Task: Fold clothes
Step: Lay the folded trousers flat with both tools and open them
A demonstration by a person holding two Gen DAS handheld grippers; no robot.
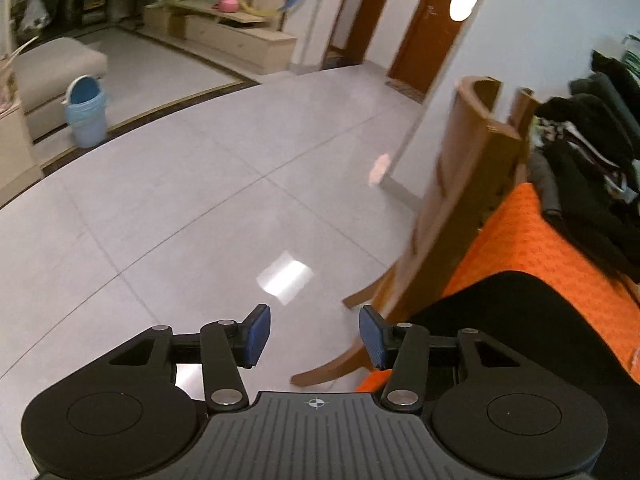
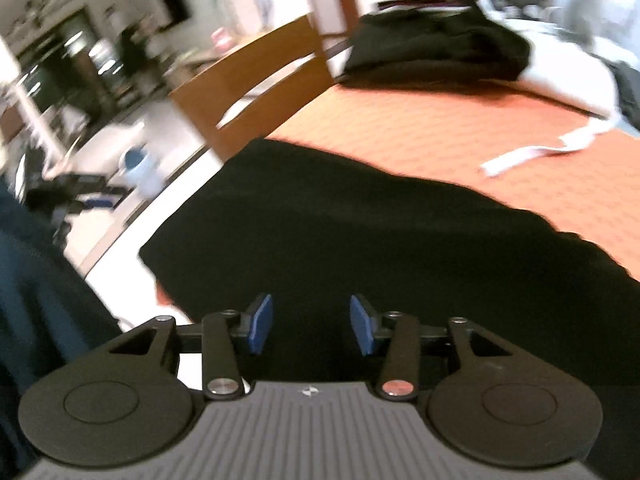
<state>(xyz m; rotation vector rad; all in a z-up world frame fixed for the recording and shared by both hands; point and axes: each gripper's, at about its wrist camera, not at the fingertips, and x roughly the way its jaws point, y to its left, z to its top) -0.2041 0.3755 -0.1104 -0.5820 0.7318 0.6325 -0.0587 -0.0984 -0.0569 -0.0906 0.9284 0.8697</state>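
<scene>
A black garment [image 2: 360,232] lies spread flat on the orange tablecloth [image 2: 460,120], its near part hanging over the table's front edge. My right gripper [image 2: 311,328] hovers open just above it, nothing between the blue pads. In the left wrist view the same black garment [image 1: 520,320] shows at the right on the orange tablecloth [image 1: 520,240]. My left gripper [image 1: 315,336] is open and empty, held out over the floor to the left of the table corner. A pile of dark clothes [image 2: 436,52] sits at the table's far side; the dark pile [image 1: 592,168] is also at the right edge.
A wooden chair [image 1: 452,208] stands against the table's left side; its backrest [image 2: 256,80] rises beyond the garment. A white cloth with a strap [image 2: 560,92] lies at far right. A blue bin [image 1: 86,116] and a sofa [image 1: 56,76] stand across the grey tiled floor. A dark blue sleeve [image 2: 36,288] fills the left.
</scene>
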